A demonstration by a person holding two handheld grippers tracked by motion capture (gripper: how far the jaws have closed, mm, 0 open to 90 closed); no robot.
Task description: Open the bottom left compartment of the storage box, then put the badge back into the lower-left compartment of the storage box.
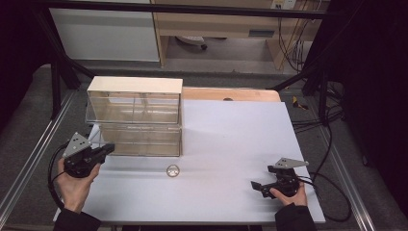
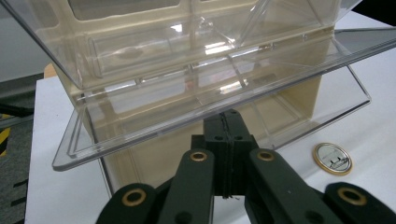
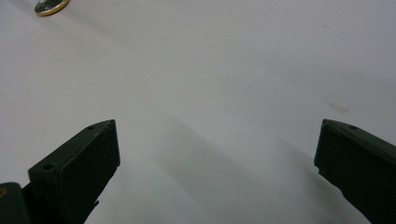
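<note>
The lower drawer (image 2: 219,116) of the clear plastic drawer cabinet (image 1: 134,115) is the thing in hand. It juts out of the cabinet's front on the bench (image 1: 231,144), its front lip tilted and hanging forward over the white surface. In the left gripper view the jaws are pressed together with only a thin seam between them, right at the lip's lower edge. They seem to be pinching that edge, though the clear plastic makes it hard to be sure the lip sits between them. The left gripper (image 1: 107,149) comes at the cabinet from its near left corner, low and roughly level with the drawer. That angle suits a straight pull or push along the drawer's slide. The upper drawers (image 1: 133,107) sit flush and closed, so only the bottom one is in play.

A small round coin-like disc (image 1: 173,171) with a gold rim lies flat on the bench just in front of the cabinet, close to the open drawer. It likely waits there to be dropped in once the drawer is out far enough.

The right gripper (image 1: 258,186) rests near the bench's right front, well apart from the cabinet, its jaws spread wide and holding nothing. Held ready like that, it points toward the disc.
</note>
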